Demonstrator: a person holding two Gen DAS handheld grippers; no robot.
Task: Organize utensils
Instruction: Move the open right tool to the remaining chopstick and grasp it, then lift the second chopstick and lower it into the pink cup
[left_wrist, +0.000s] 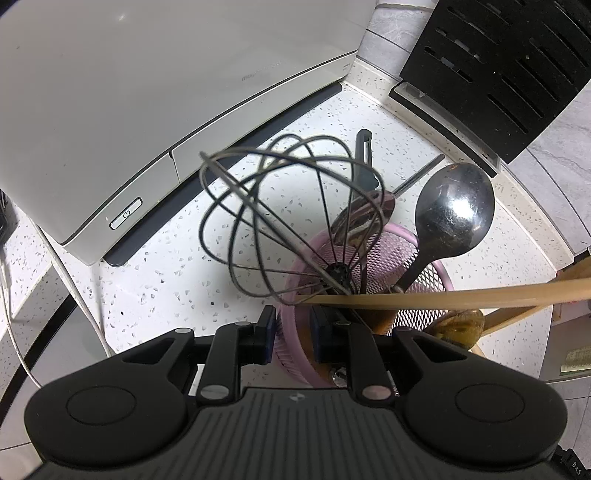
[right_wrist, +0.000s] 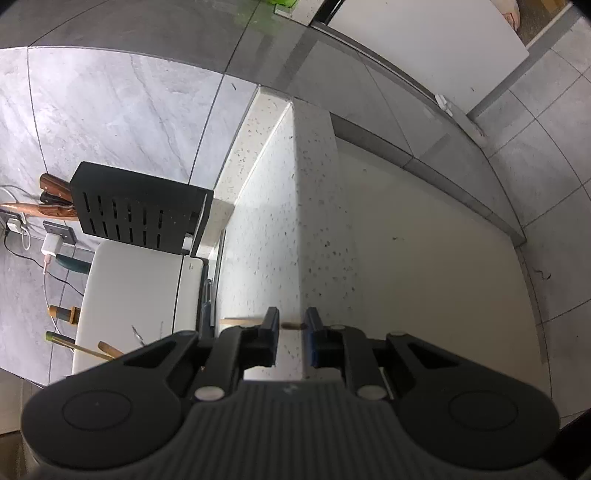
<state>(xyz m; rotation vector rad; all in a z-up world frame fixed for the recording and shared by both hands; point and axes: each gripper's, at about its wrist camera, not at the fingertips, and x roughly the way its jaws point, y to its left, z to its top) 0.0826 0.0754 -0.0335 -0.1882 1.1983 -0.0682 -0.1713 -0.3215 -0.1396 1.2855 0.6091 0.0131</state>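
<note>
White speckled counter carries a white appliance with a power button on its front edge. A black slotted knife block stands by the grey tiled wall; wooden knife handles project from its end. White charger plugged in beside it, cables trailing.

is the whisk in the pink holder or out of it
In. The whisk has its handle down inside the pink holder, its wire head sticking up above the rim.
</note>
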